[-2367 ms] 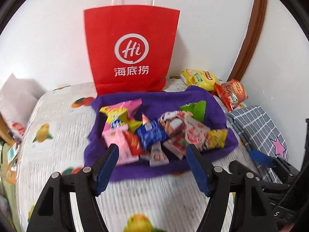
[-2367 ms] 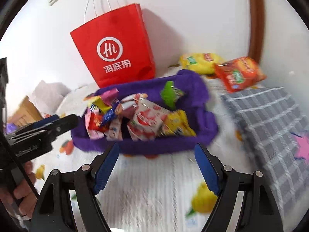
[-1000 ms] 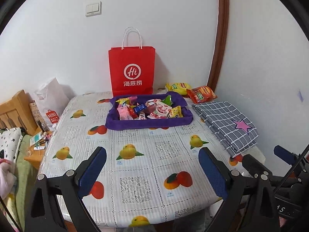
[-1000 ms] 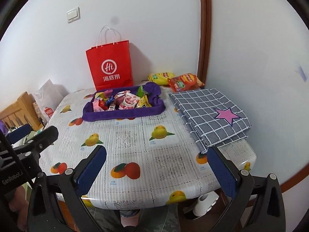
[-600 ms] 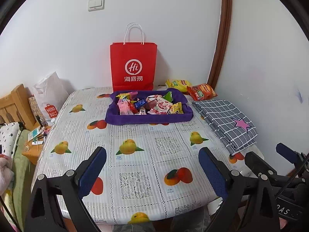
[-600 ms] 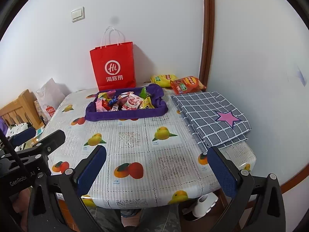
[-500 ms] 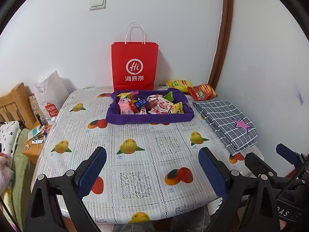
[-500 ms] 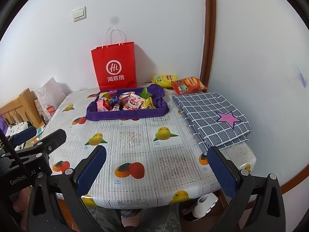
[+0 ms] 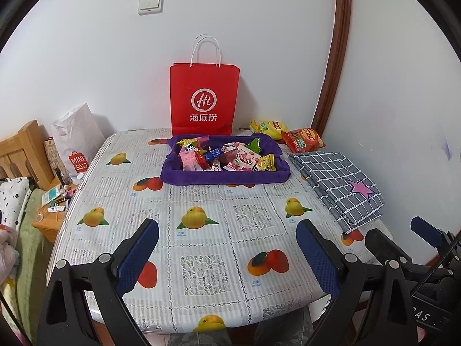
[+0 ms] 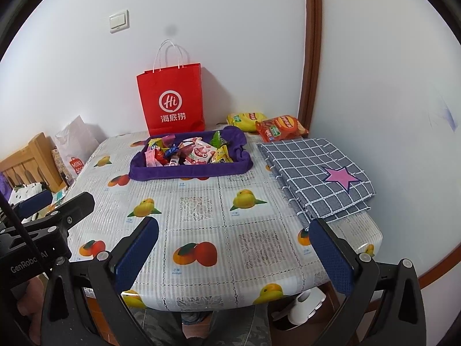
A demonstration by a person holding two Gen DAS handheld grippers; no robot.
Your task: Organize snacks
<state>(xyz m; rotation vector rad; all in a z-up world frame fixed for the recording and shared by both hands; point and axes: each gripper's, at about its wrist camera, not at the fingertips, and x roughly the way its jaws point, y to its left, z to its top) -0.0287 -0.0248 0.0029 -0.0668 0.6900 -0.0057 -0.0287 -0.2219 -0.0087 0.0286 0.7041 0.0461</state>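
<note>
A purple tray (image 9: pixel 224 177) (image 10: pixel 190 173) full of small snack packets (image 9: pixel 227 157) (image 10: pixel 190 151) sits at the far middle of the table. A yellow chip bag (image 9: pixel 268 128) (image 10: pixel 245 119) and an orange chip bag (image 9: pixel 302 139) (image 10: pixel 281 128) lie behind it to the right. My left gripper (image 9: pixel 227 256) is open and empty above the table's near edge. My right gripper (image 10: pixel 233 256) is open and empty, also at the near edge. The left gripper (image 10: pixel 46 230) shows at the left of the right wrist view.
A red paper bag (image 9: pixel 204 98) (image 10: pixel 171 103) stands against the wall behind the tray. A folded grey checked cloth with a pink star (image 9: pixel 340 184) (image 10: pixel 317 173) lies on the table's right side. The fruit-print tablecloth (image 9: pixel 201 216) covers the table. A white shopping bag (image 9: pixel 76 141) and wooden furniture (image 9: pixel 20 150) stand to the left.
Both grippers have pulled far back from the tray to the table's near edge, and in the last half second they have barely moved. Both stay open and empty.
</note>
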